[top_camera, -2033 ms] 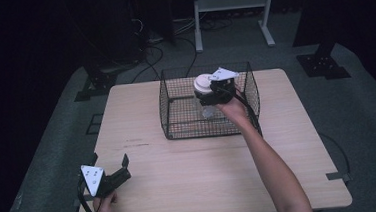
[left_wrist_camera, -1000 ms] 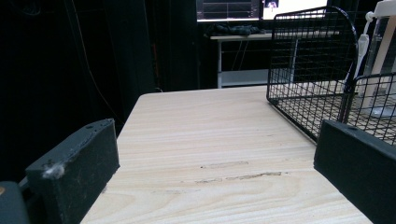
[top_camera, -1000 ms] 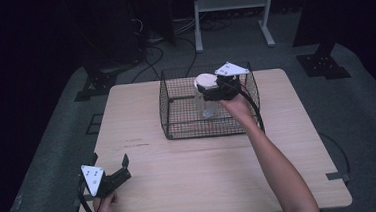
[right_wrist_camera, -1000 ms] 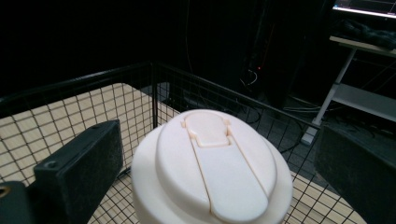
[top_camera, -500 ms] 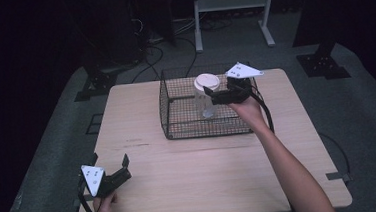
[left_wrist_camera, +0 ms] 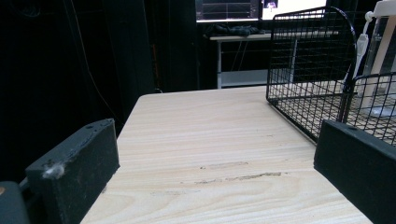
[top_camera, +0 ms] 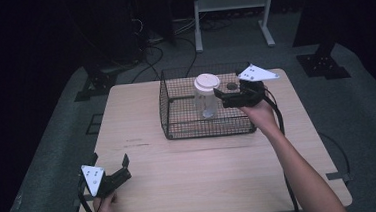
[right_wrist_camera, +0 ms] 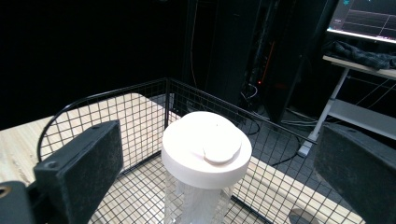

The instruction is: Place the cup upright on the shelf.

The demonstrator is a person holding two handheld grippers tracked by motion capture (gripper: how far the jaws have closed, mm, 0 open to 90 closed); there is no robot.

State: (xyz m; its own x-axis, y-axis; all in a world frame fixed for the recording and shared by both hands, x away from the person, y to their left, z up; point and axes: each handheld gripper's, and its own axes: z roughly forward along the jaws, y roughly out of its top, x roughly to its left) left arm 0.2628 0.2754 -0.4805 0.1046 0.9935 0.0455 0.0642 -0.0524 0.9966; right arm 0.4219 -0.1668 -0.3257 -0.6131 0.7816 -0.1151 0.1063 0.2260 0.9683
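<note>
— High view first: where is the jar?

— The clear jar (top_camera: pixel 206 98) with its white lid (top_camera: pixel 206 81) stands upright inside the black wire basket (top_camera: pixel 173 132), a little above the centre of the frame, on the pale wooden surface (top_camera: pixel 205 170).

— And the right gripper?

— The right gripper (top_camera: pixel 223 97) sits just right of the jar, over the basket's right part, held by a hand (top_camera: pixel 259 113) whose forearm runs down to the lower right of the frame. Its tips point left toward the jar, just below the lid. A grey three-cornered plate (top_camera: pixel 257 73) tops it.

— Are its fingers on the jar?

— No. In the right gripper view the two black fingers (right_wrist_camera: pixel 81 163) stand wide apart at the lower left and lower right of the frame, with the lid (right_wrist_camera: pixel 206 147) between them and farther off — nothing is clamped. The glass body below the lid is clear and hard to make out.

— What of the left gripper?

— The left gripper (top_camera: pixel 118 173) rests near the lower left corner of the surface, well apart from the basket. In the left gripper view its fingers (left_wrist_camera: pixel 77 170) are likewise spread — bare wood lies between them, and the basket (left_wrist_camera: pixel 308 70) stands at the upper right of that frame.
</note>
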